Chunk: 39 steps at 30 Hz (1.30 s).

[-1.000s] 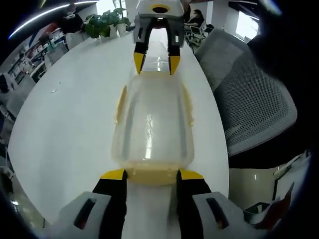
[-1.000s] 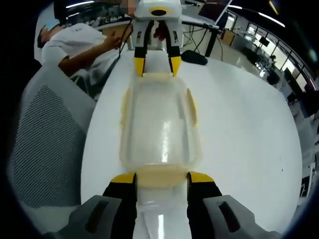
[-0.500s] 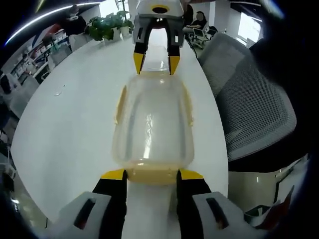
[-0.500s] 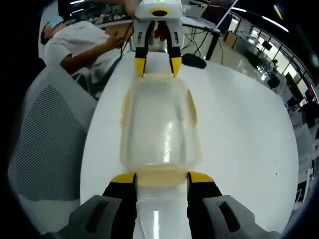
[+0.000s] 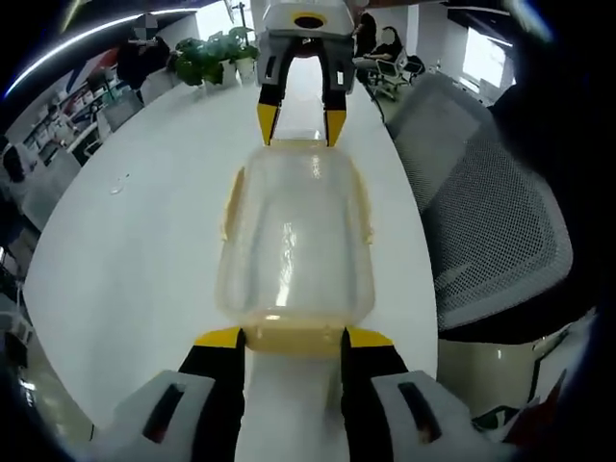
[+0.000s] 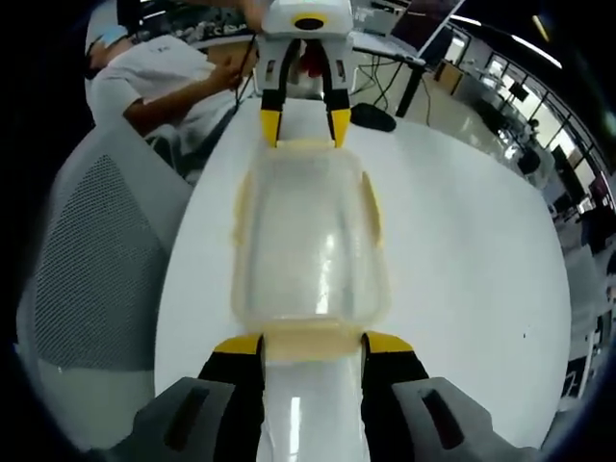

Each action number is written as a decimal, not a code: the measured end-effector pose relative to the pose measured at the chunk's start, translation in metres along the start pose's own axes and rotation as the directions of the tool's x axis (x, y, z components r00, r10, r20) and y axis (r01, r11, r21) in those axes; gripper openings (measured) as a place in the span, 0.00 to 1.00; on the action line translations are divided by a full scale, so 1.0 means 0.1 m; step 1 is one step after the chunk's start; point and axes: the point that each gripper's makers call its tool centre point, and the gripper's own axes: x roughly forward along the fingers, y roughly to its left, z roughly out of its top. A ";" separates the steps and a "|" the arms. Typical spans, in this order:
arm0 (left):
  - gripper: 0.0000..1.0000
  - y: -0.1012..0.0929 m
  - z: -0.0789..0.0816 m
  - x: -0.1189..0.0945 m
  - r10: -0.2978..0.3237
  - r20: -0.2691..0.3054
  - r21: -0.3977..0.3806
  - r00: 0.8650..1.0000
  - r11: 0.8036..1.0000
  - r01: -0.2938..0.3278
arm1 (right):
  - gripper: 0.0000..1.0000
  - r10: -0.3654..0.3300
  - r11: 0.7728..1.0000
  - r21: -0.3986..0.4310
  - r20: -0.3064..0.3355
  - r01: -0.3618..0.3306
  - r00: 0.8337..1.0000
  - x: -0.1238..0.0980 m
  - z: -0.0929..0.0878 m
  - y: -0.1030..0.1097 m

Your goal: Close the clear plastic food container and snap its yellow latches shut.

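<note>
The clear plastic food container point(image 5: 294, 231) with its lid on stretches lengthwise between my two grippers over the white table point(image 5: 135, 241). My left gripper point(image 5: 295, 339) is shut on the near yellow end latch point(image 5: 294, 339), one jaw on each side of it. My right gripper point(image 6: 313, 345) grips the opposite end latch point(image 6: 311, 340) the same way. Each gripper also appears at the far end of the other's view: the right gripper point(image 5: 296, 123) and the left gripper point(image 6: 300, 123). Pale yellow side latches point(image 5: 231, 202) point(image 6: 371, 207) lie along the long sides.
A grey mesh office chair point(image 5: 486, 207) point(image 6: 87, 260) stands close against the table edge. A person in a white shirt point(image 6: 159, 82) sits beyond the table's far end. Potted plants point(image 5: 207, 53) stand at the table's other end, and a dark object point(image 6: 375, 114) lies on the tabletop.
The container stays fixed between both grippers. The table and room behind it have drifted slightly in both views, so the grippers and container have moved a little together.
</note>
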 end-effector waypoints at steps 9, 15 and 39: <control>0.38 -0.06 0.04 -0.01 0.024 -0.009 -0.040 1.000 0.999 -0.024 | 0.38 0.017 0.999 -0.041 0.004 -0.017 1.000 -0.04 0.00 -0.01; 0.38 -0.10 0.07 -0.01 0.037 -0.016 -0.060 0.999 0.997 -0.038 | 0.38 0.026 0.997 -0.066 0.003 -0.026 1.000 -0.07 -0.01 -0.01; 0.38 -0.10 0.42 0.16 0.036 0.000 -0.076 0.999 0.996 -0.036 | 0.38 0.025 0.997 -0.068 -0.019 -0.027 1.000 -0.25 -0.37 -0.04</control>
